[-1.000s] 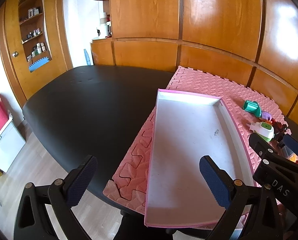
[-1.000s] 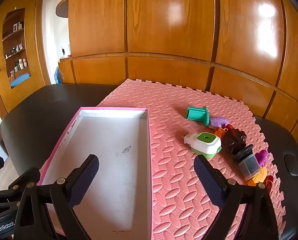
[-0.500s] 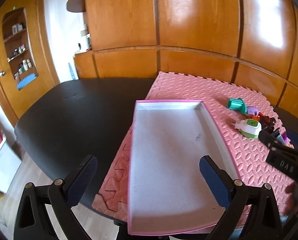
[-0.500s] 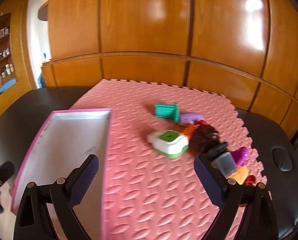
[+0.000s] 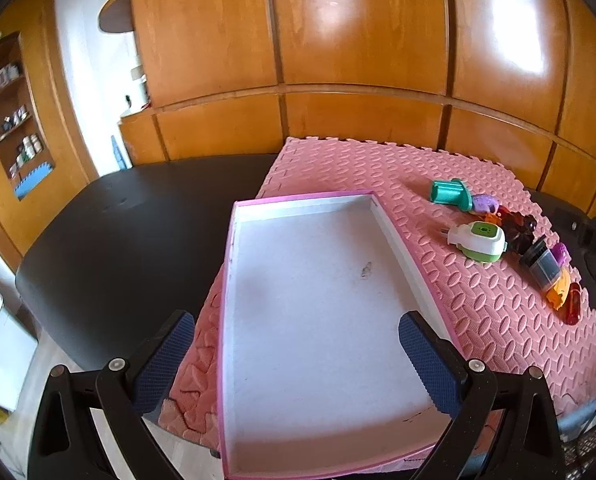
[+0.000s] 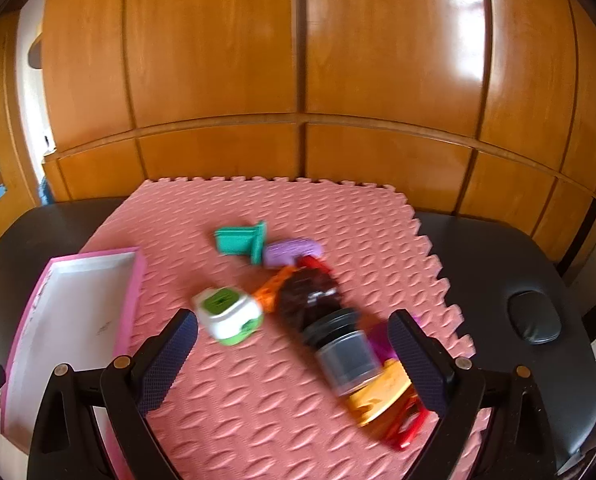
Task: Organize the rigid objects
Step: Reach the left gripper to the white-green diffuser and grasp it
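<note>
A pink-rimmed white box [image 5: 318, 432] [image 6: 133, 276] lies on the pink foam mat [image 5: 494, 312] [image 6: 257, 408] with nothing in it. To its right sits a heap of small toys: a teal piece [image 5: 450, 193] [image 6: 239, 240], a purple piece [image 6: 291, 251], a white-and-green block [image 5: 480, 240] [image 6: 229, 314], a dark brown lump [image 6: 308, 294] and a clear jar with a black lid [image 5: 542, 266] [image 6: 344, 350]. My left gripper [image 5: 298, 354] hangs open over the box. My right gripper [image 6: 293, 356] is open just above the jar and block, holding nothing.
The mat rests on a black table [image 5: 129, 232] [image 6: 498, 264] backed by wooden wall panels [image 6: 298, 80]. Orange [image 6: 382, 394] and red [image 6: 408, 424] pieces lie at the near end of the heap. A black oval pad [image 6: 534, 316] sits on the table at right. Shelves [image 5: 13, 128] stand far left.
My right gripper has swung right and closer to the toy heap, which now lies between its fingers' span. The left gripper's view has turned right, bringing the toys further in.
</note>
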Demonstrator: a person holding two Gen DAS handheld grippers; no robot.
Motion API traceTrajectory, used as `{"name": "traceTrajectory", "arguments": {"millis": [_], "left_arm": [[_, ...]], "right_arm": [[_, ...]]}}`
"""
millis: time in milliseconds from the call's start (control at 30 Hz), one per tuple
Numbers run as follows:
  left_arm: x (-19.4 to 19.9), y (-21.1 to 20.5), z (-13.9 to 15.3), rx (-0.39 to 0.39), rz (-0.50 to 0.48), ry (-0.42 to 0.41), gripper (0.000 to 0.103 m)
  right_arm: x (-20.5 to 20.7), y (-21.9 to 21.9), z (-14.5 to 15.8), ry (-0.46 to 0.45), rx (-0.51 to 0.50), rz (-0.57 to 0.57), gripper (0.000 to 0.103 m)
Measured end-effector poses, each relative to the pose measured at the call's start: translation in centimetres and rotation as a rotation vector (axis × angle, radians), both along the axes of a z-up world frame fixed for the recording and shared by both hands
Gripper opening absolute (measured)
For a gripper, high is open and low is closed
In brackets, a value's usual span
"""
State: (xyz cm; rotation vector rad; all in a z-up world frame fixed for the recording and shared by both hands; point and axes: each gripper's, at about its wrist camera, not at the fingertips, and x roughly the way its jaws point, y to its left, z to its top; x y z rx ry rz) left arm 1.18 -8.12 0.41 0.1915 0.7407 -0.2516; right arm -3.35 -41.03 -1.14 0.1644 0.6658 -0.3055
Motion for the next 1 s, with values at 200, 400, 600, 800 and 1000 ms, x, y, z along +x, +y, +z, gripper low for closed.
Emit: {"name": "traceTrajectory", "arguments": {"millis": [200, 400, 600, 800, 1000], "left_arm": [[0.3, -1.7, 0.4, -0.007, -0.045, -0.001, 0.103], [0.4, -3.9, -0.2, 0.022, -0.112, 0.026, 0.103], [1.4, -7.6, -0.2, 0.024, -0.219, 0.070, 0.103], [3.2, -12.8, -0.3, 0.015, -0.327, 0.117, 0.102], [5.6, -18.2, -2.8, 0.073, -0.397, 0.177, 0.102]], "right_arm": [[-0.2, -4.7, -0.5, 0.006, 0.021, -0.054, 0.097], [-0.5, -9.7, -2.5, 0.006, 0.097, -0.106, 0.097], [-1.1, -13.0, -4.3, -0.005, 0.305, -0.162, 0.097], [-1.8, -14.1, -4.5, -0.024, 0.372, -0.197, 0.097], [-1.8, -14.7, -4.7, -0.021, 0.405, -0.207, 0.097]]}}
